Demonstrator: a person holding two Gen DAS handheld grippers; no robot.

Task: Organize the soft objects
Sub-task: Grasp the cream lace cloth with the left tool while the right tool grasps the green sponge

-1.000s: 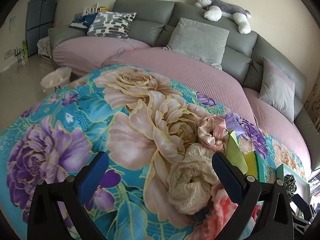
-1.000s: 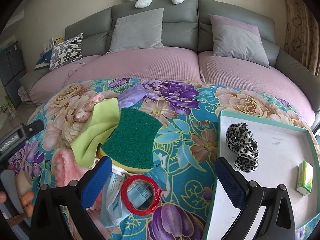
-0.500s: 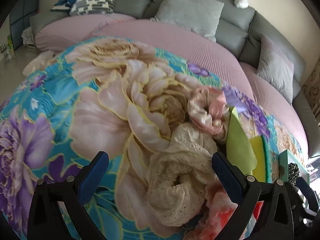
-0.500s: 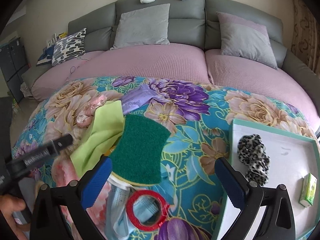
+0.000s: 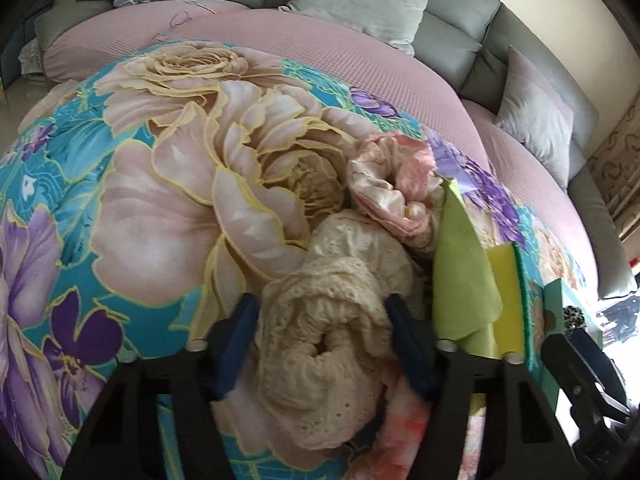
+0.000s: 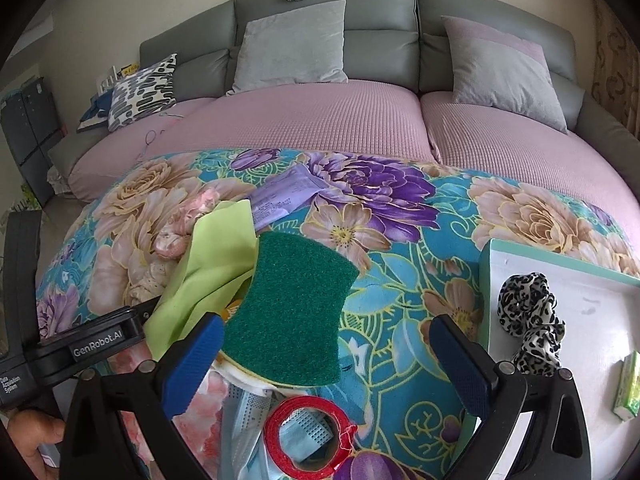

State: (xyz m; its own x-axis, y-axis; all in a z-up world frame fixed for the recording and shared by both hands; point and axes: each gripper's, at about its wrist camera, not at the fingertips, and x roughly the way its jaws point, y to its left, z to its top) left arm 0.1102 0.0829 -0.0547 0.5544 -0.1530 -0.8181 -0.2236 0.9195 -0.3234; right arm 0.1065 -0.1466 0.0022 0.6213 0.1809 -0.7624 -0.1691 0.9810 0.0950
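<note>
On the flowered cloth (image 5: 152, 208), the left gripper (image 5: 320, 332) has come lower; its fingers have just been closing and now pinch the cream lace scrunchie (image 5: 332, 320). The right gripper (image 6: 326, 354) hovers with fingers spread above the green sponge (image 6: 292, 308).

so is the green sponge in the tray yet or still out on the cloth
Out. The green sponge lies on the flowered cloth, left of the tray, partly over the lime cloth. The tray holds the leopard scrunchie.

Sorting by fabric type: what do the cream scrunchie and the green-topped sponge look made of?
Cream scrunchie: looks like matte cotton eyelet lace, with punched holes and gathered ruffles. Sponge: coarse, fibrous green scouring layer over smooth yellow foam, probably synthetic.
</note>
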